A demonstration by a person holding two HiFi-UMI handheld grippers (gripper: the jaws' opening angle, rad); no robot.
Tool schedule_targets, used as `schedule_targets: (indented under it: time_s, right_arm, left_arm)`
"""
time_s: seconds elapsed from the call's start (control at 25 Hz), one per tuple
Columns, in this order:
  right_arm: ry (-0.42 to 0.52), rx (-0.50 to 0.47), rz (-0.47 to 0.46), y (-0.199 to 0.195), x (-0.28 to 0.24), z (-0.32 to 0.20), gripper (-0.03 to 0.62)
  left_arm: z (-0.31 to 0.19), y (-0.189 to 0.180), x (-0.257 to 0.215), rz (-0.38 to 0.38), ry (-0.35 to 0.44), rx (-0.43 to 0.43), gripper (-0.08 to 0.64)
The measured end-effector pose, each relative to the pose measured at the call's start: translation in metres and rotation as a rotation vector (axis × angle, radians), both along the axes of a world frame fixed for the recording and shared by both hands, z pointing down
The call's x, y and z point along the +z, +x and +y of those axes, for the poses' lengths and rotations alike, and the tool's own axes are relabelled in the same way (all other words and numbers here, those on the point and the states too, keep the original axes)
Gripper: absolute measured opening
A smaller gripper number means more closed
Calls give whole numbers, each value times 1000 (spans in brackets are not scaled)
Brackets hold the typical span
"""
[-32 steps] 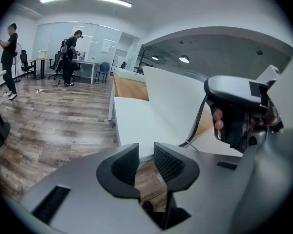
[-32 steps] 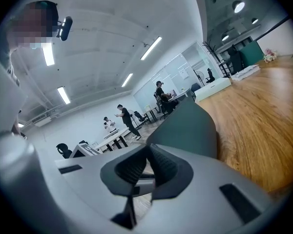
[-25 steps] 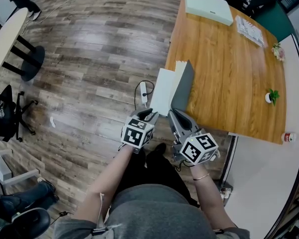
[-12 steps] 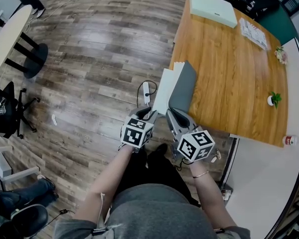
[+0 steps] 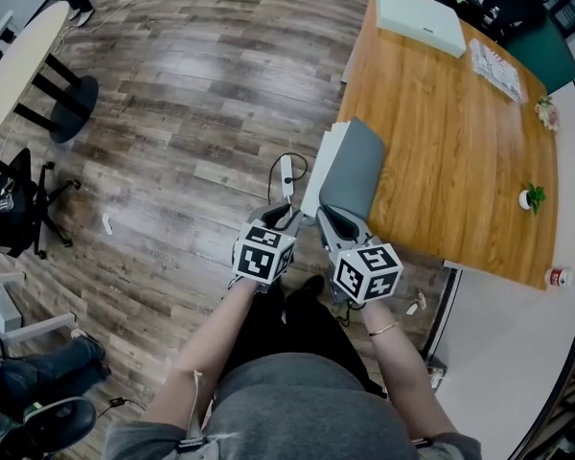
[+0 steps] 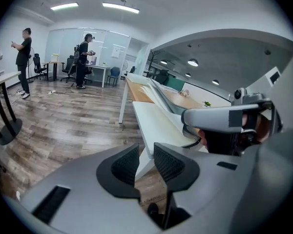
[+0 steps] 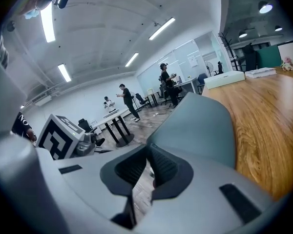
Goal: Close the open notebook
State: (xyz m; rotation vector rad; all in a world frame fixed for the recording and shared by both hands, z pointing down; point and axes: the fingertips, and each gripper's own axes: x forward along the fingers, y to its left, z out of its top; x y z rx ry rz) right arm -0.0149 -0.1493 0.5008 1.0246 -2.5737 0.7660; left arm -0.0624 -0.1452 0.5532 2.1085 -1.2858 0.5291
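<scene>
The notebook lies at the near left corner of the wooden table [image 5: 460, 132] and hangs over its edge. Its white pages [image 5: 318, 172] lie flat, and its grey cover [image 5: 353, 166] stands up from them, leaning, with a curled top. My left gripper [image 5: 286, 220] meets the pages' near corner. In the left gripper view the white pages [image 6: 158, 123] run down between the jaws of my left gripper [image 6: 145, 157], which is shut on them. My right gripper [image 5: 328, 220] is shut on the cover's near edge. In the right gripper view the grey cover [image 7: 200, 126] rises just right of my right gripper [image 7: 147, 155].
On the table's far end sit a white box [image 5: 420, 17] and papers [image 5: 495, 65]; a small plant [image 5: 529, 197] stands at its right. A power strip [image 5: 287, 175] lies on the wood floor below the notebook. A round table [image 5: 10, 65] and an office chair [image 5: 14, 204] stand at the left.
The grey cover has tipped over from near upright and now shows a broader, curled face from above. My right gripper has sunk with it. My left gripper stays at the pages' corner.
</scene>
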Motion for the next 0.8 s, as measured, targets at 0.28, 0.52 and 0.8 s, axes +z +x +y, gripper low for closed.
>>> schedule_targets:
  time_s: [0.28,0.52,0.8]
  right_arm:
    - [-19,-27,85,-10,20,-2,31]
    - [-42,-39,139,-15,35,-3,31]
    - [-39,-52,222,-19,47,-2,31]
  left_arm:
    - [1,-13,3,-1,-8,-34,106]
    - [1,-21,4,2,-10,-52,106]
    - [0,-28,4,8,-12,-59,106]
